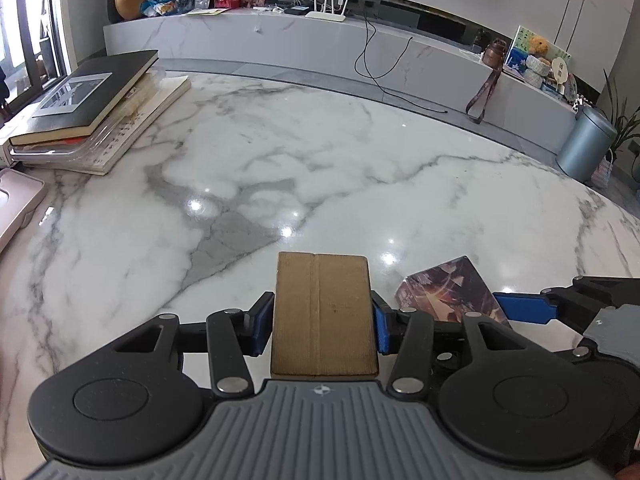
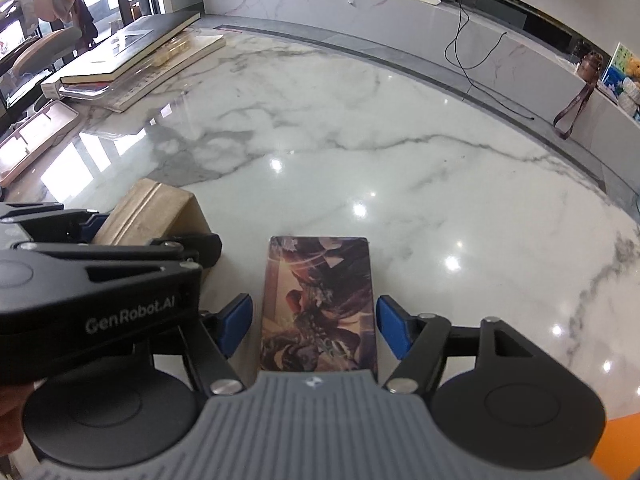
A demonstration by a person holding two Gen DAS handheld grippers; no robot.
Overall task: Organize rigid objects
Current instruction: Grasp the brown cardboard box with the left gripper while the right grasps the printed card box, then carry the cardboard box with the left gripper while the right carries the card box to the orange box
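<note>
My left gripper [image 1: 323, 322] is shut on a tan ridged box [image 1: 323, 316], its blue pads touching both long sides. The same box [image 2: 150, 210] shows at the left of the right wrist view, held above the marble table [image 2: 360, 140]. My right gripper [image 2: 314, 326] straddles a box with dark printed artwork [image 2: 320, 308]; small gaps show between the blue pads and its sides, so it is open around it. That printed box [image 1: 448, 292] lies just right of the tan box in the left wrist view.
A stack of books [image 1: 92, 108] with a black one on top lies at the table's far left. A pink tray [image 1: 16, 208] sits at the left edge. Beyond the table runs a marble TV console [image 1: 320, 40], with a grey bin [image 1: 584, 144] at the right.
</note>
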